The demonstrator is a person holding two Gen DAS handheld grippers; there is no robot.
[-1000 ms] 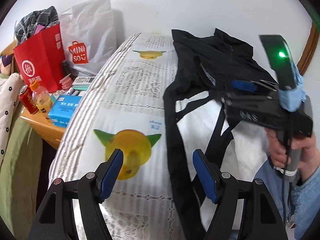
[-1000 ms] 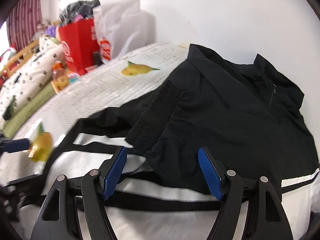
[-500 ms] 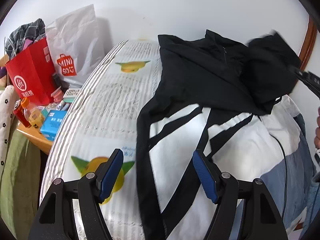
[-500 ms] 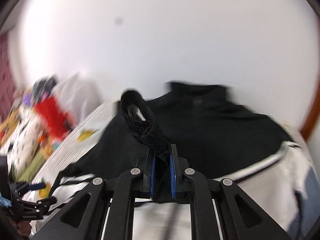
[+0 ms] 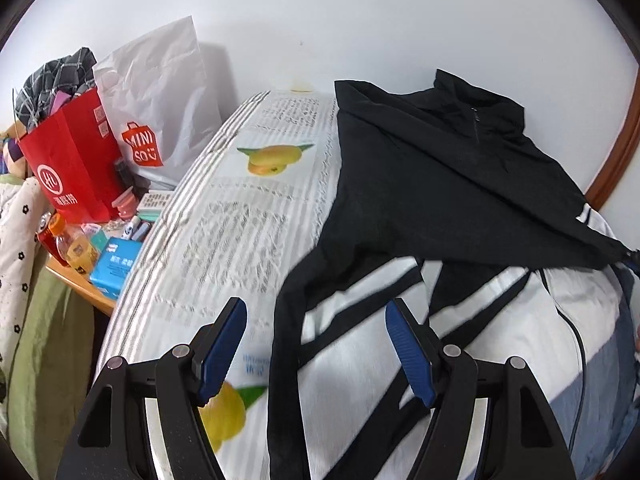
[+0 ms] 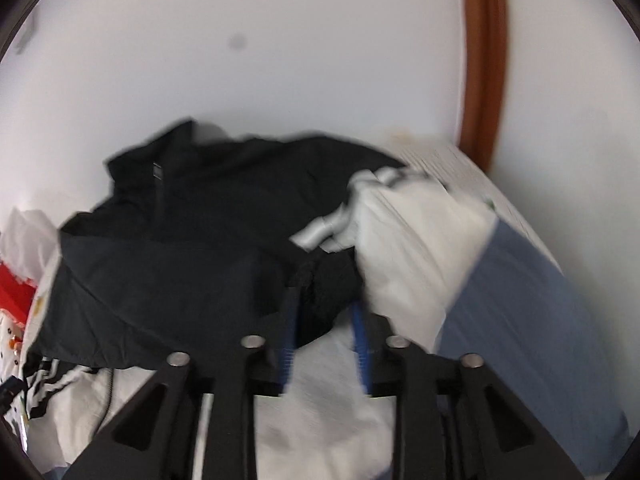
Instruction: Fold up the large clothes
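Beside jacket (image 5: 420,184), bare mattress (image 5: 240,220).

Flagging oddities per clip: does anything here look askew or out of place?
The black jacket lies askew: one sleeve is dragged across its front, the cuff between the opening right tongs. The bedside table is heaped with bags and bottles.

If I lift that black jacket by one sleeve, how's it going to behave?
Probably floppy: the black jacket drapes in soft folds over the bed. Its thin, smooth-looking fabric may slide. The sleeve cuff bunches between the right gripper's opening jaws.
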